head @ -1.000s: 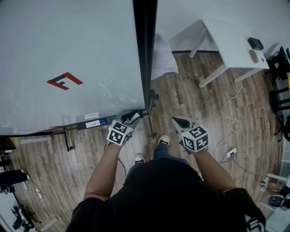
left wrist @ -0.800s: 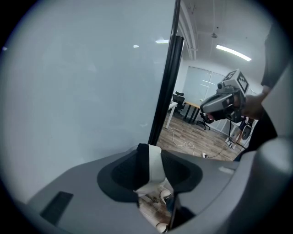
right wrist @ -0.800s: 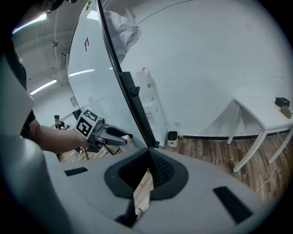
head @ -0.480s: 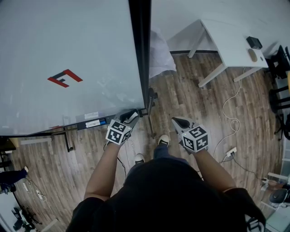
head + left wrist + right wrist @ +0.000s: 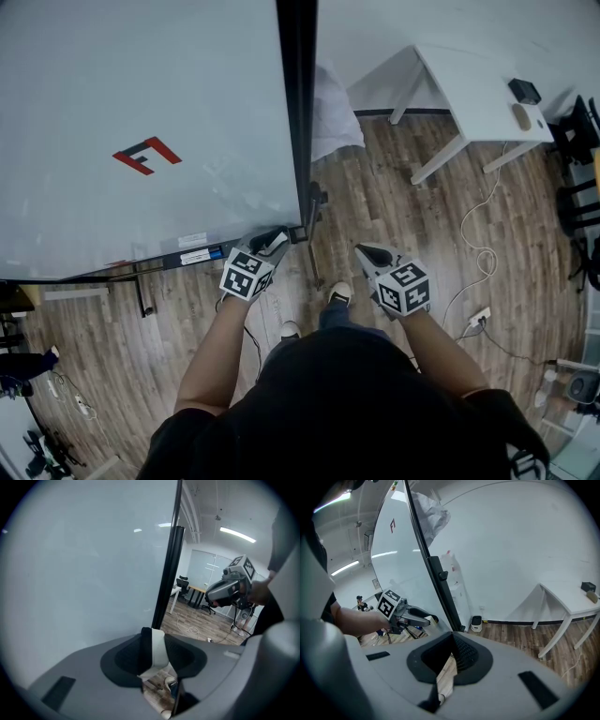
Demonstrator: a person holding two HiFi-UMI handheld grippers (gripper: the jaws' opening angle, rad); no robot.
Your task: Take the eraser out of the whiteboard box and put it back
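Observation:
My left gripper (image 5: 276,240) is at the lower right corner of the whiteboard (image 5: 141,112), just right of the tray box (image 5: 192,255) along its bottom edge. Its jaws have just been closing, and a white eraser (image 5: 158,649) with a dark edge sits between the pads, pressed from both sides. In the right gripper view the same gripper (image 5: 423,617) holds a pale block at its tip. My right gripper (image 5: 367,253) hangs over the wooden floor, to the right of the board's black post (image 5: 298,112). Its jaws meet, with nothing in them.
A white table (image 5: 487,94) stands at the back right with small devices on it. A white cable (image 5: 483,248) and a power strip (image 5: 478,315) lie on the floor. A white crumpled sheet (image 5: 333,117) sits behind the post. The person's shoes (image 5: 337,292) are below the grippers.
Both grippers stay where they were. Only the head camera has shifted slightly, so the red mark on the board sits a little further right.

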